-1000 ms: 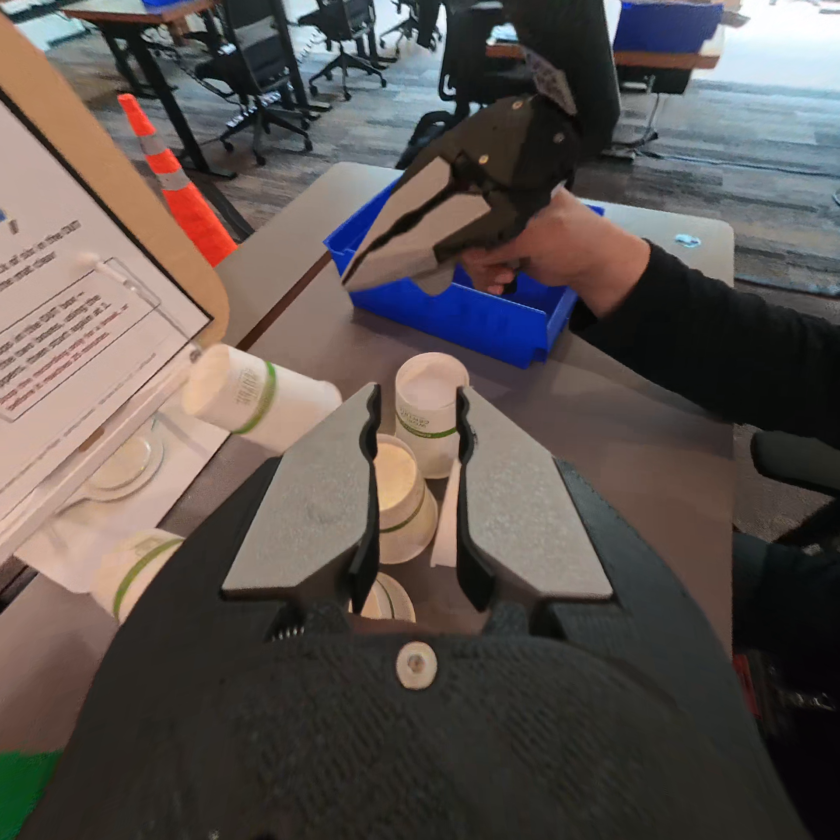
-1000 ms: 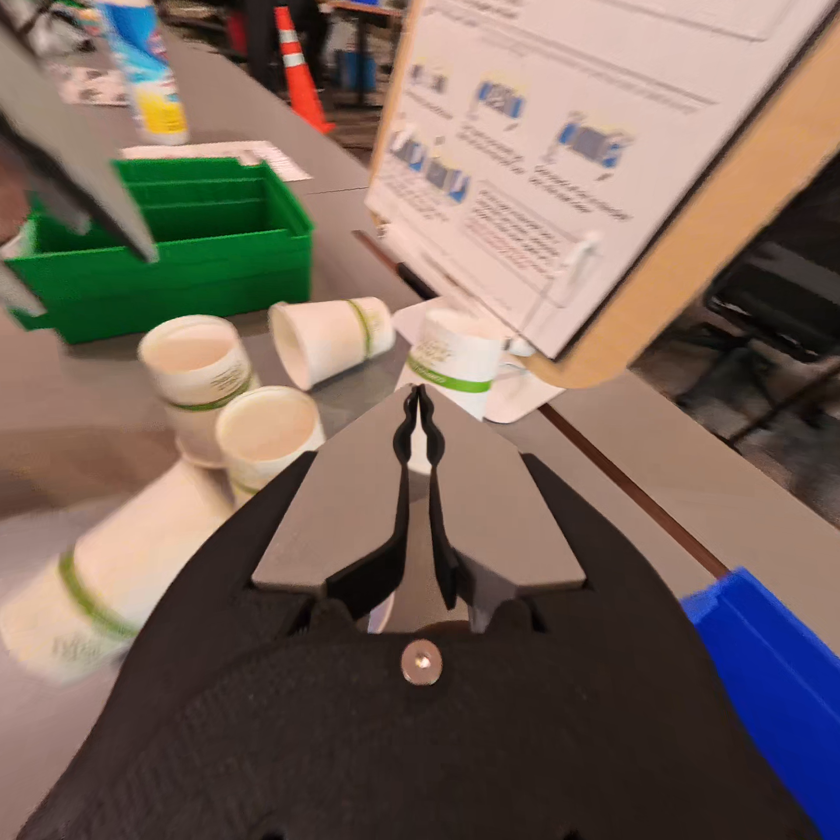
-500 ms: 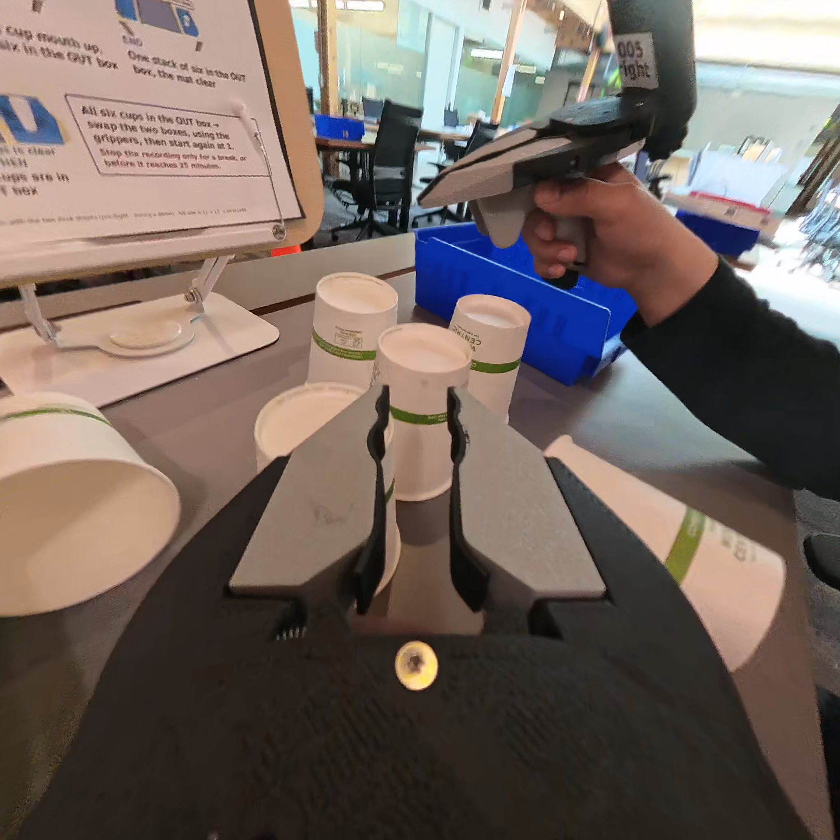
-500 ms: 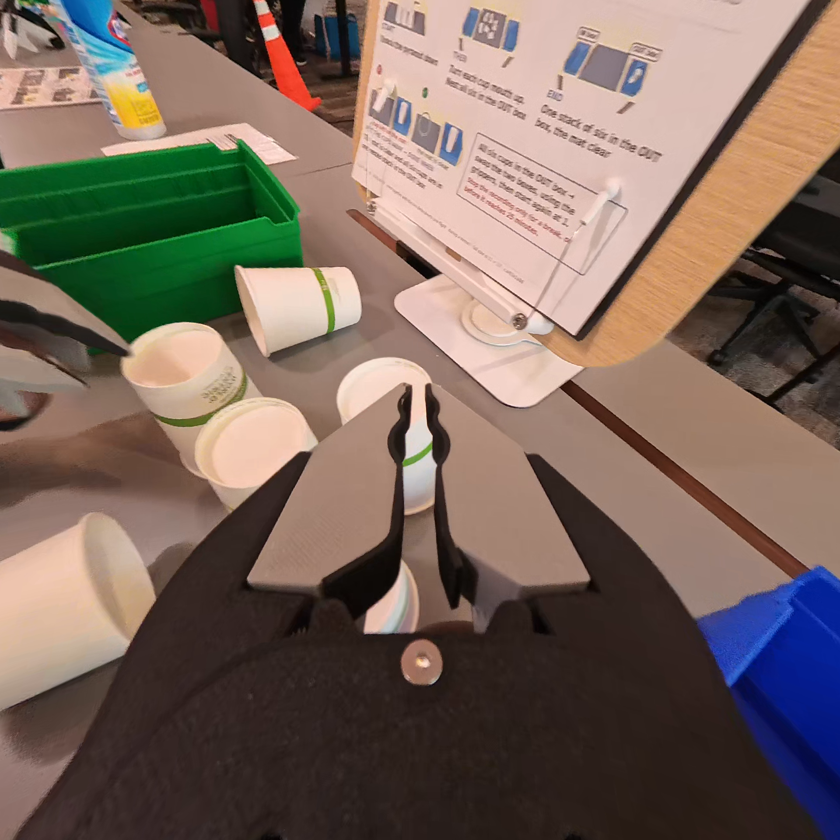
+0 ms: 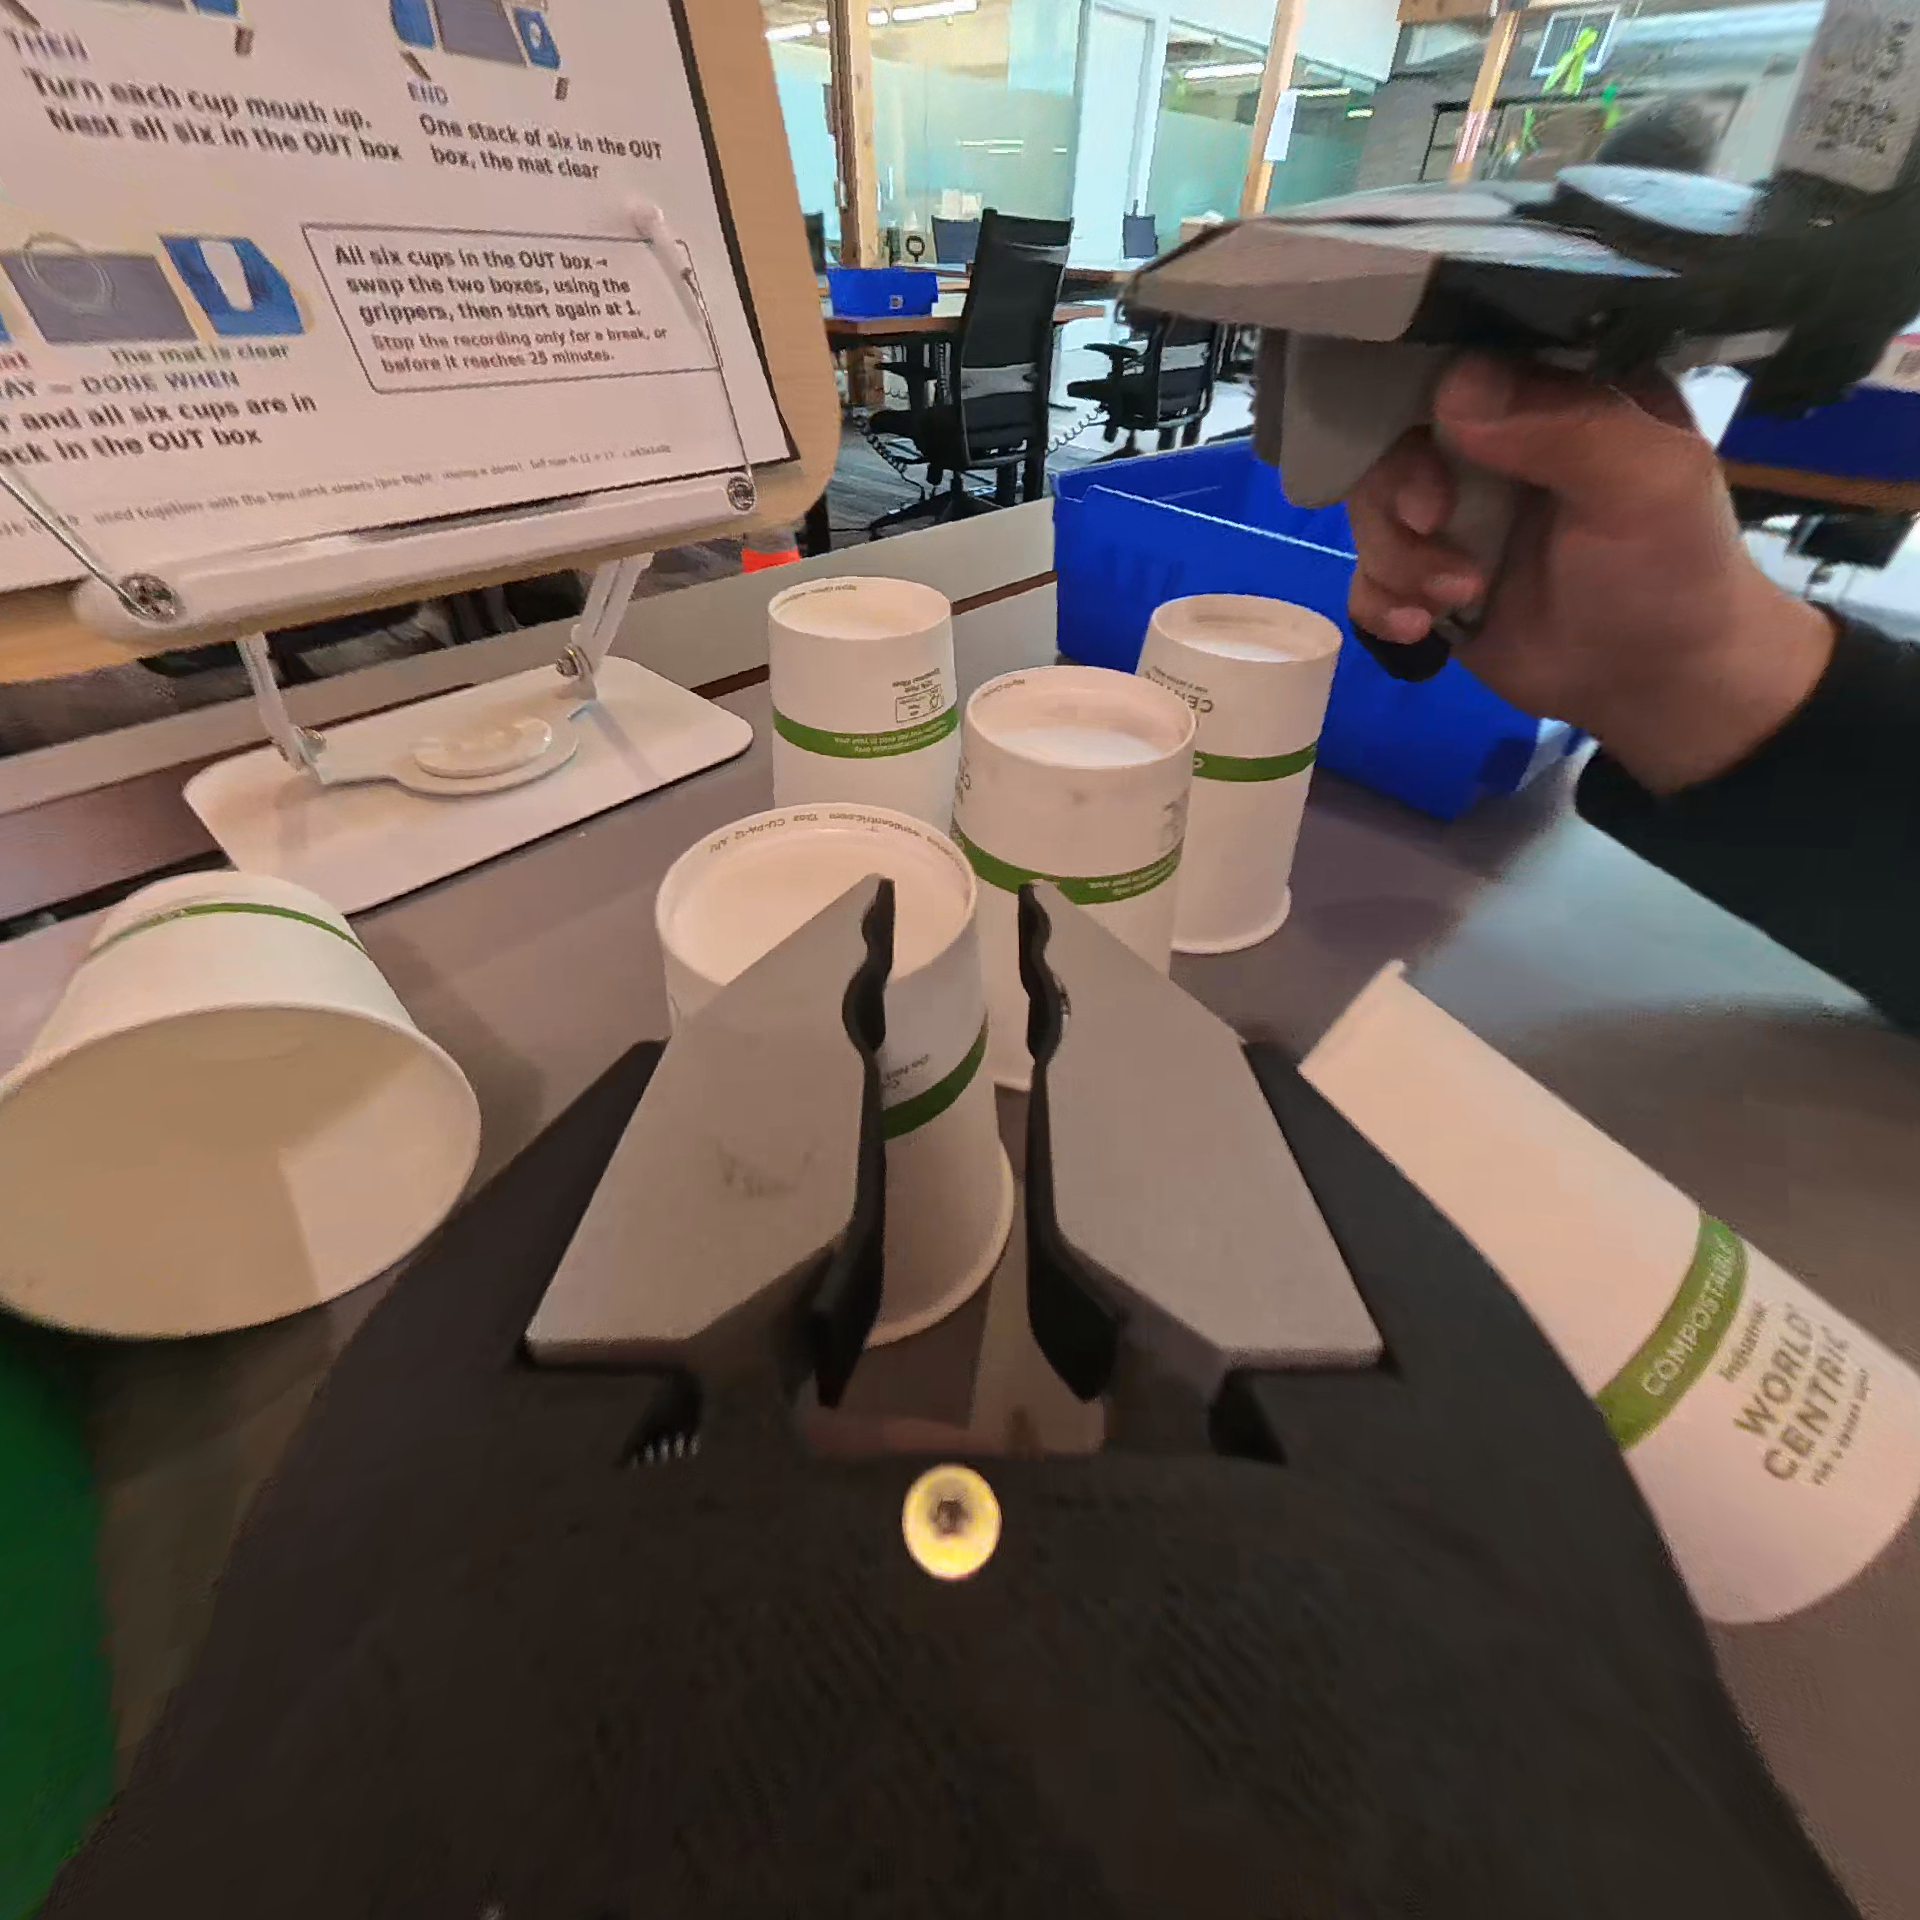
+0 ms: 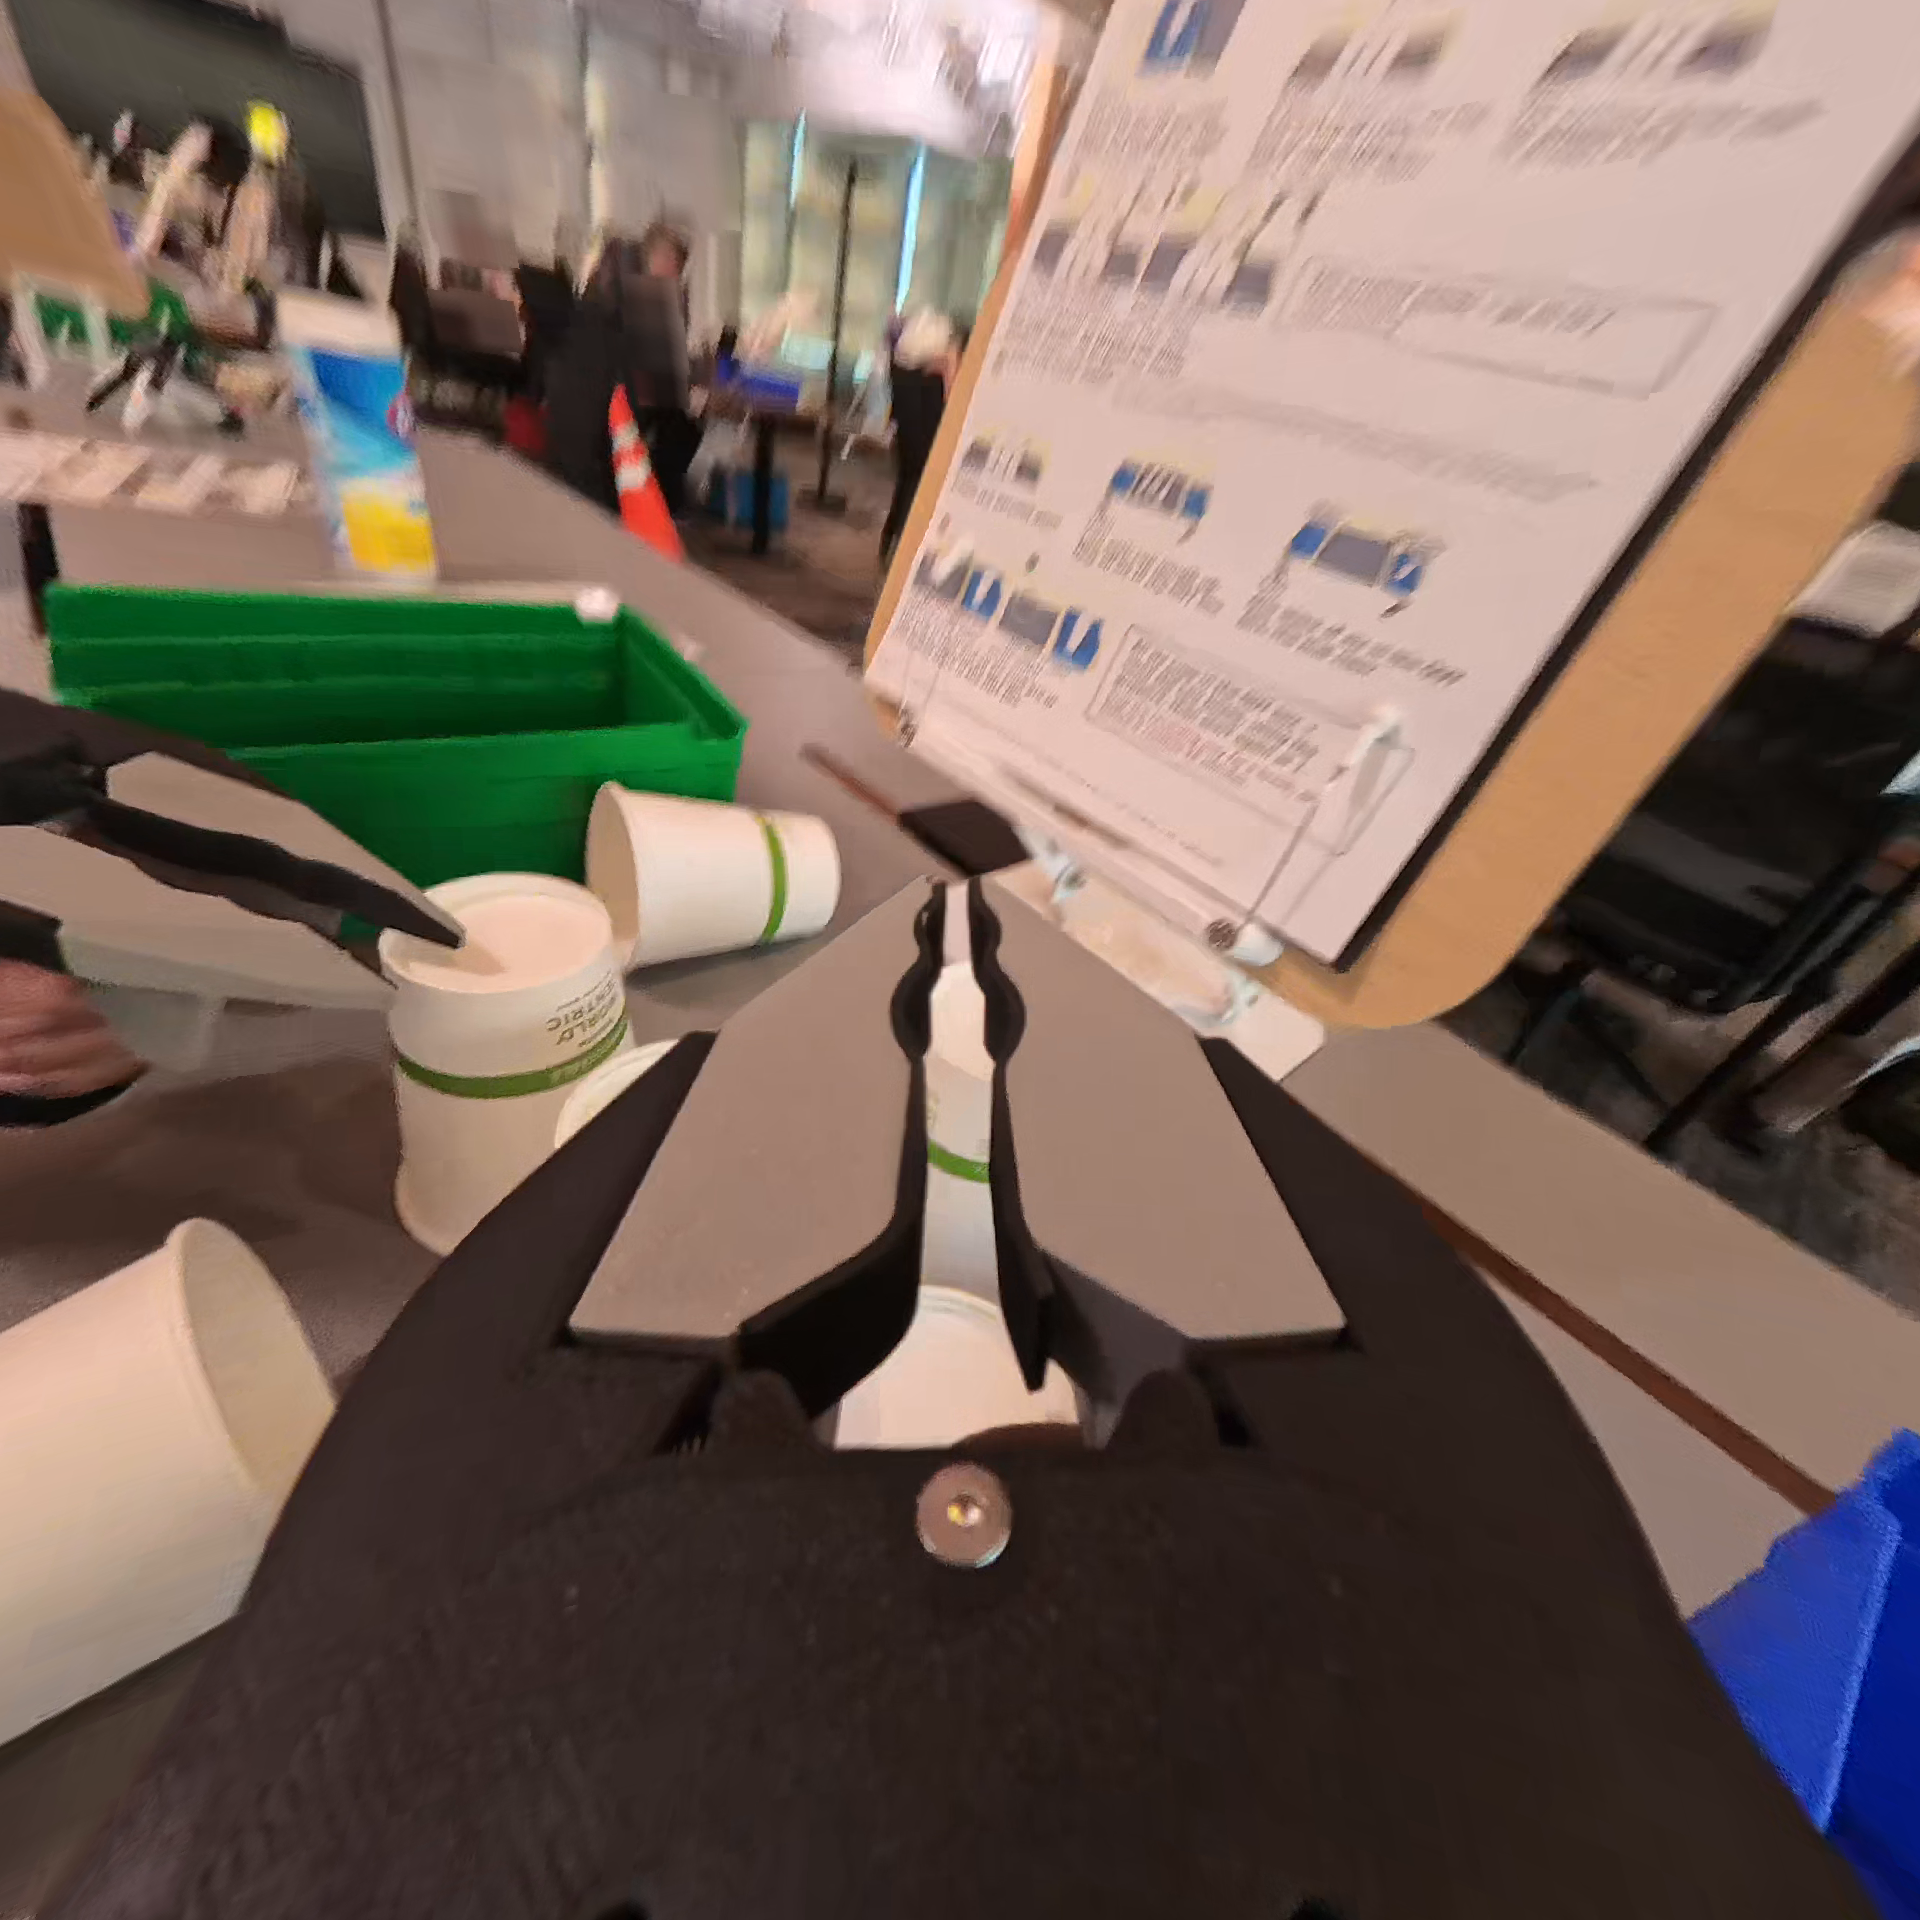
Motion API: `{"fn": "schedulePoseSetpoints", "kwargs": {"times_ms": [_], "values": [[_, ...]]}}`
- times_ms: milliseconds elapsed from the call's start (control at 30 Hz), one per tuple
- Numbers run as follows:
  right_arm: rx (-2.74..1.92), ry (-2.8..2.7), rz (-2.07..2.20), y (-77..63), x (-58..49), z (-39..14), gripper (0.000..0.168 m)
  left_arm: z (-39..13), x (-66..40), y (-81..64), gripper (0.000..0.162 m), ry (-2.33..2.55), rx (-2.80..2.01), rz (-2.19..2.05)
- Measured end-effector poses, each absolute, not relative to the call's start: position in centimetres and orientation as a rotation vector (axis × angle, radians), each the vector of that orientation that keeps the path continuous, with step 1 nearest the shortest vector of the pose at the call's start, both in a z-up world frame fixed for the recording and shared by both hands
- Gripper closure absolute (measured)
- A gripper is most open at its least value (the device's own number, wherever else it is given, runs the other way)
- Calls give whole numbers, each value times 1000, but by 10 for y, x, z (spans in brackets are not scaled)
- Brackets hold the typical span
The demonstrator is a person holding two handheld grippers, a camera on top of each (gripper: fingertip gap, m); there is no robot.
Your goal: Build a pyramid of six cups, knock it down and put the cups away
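Note:
Several white paper cups with green bands are on the grey table. In the left wrist view, the nearest cup (image 5: pixel 821 935), a middle cup (image 5: pixel 1075 821) and two behind them stand upside down in a cluster. One cup (image 5: pixel 208 1091) lies on its side at the left, another (image 5: pixel 1610 1299) at the right. My left gripper (image 5: pixel 954 935) is open and empty, its tips at the nearest cup's base; it also shows in the right wrist view (image 6: pixel 416 925). My right gripper (image 6: pixel 956 894) is shut and empty, held above the cluster; it also shows in the left wrist view (image 5: pixel 1299 281).
A blue bin (image 5: pixel 1174 561) stands behind the cups on the right. A green bin (image 6: pixel 416 707) stands on the other side. An instruction board on a white stand (image 5: pixel 364 260) is at the table's back edge. A container (image 6: pixel 364 468) and an orange cone (image 6: pixel 639 478) are beyond. Across from one pair of fingers to the other is roughly 15 centimetres. From my left tips it is roughly 6 centimetres to the middle cup (image 5: pixel 1075 821); from my right, 12 centimetres.
My left gripper dropped from looking down on the cups to cup height and moved closer to them. My right gripper tilted upward and rose. The cups have stopped moving.

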State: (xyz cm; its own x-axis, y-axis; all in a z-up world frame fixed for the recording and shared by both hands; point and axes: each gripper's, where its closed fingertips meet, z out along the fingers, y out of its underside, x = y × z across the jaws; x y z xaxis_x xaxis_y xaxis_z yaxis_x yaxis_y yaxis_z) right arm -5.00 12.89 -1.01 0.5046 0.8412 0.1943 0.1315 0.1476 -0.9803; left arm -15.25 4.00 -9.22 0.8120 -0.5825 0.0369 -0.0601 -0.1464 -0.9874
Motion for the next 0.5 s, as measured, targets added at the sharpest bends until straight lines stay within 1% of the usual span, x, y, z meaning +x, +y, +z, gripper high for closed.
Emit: {"fn": "schedulePoseSetpoints", "kwargs": {"times_ms": [67,233,333,433,500], "values": [[-1245,-906,606,118,-36,-7,168,-93,-152,41,140,537,-1663,-432],[-1318,-835,563,108,-11,-33,168,-93,-160,45,141,504,-1651,-403],[-1280,-771,487,105,-1,-32,163,-90,-165,48,141,461,-1621,-410],[-1236,-746,495,96,-5,-32,164,-90,-171,52,139,448,-1598,-337],[-1251,-772,470,94,-11,-39,160,-89,-171,52,139,453,-1567,-293]]}}
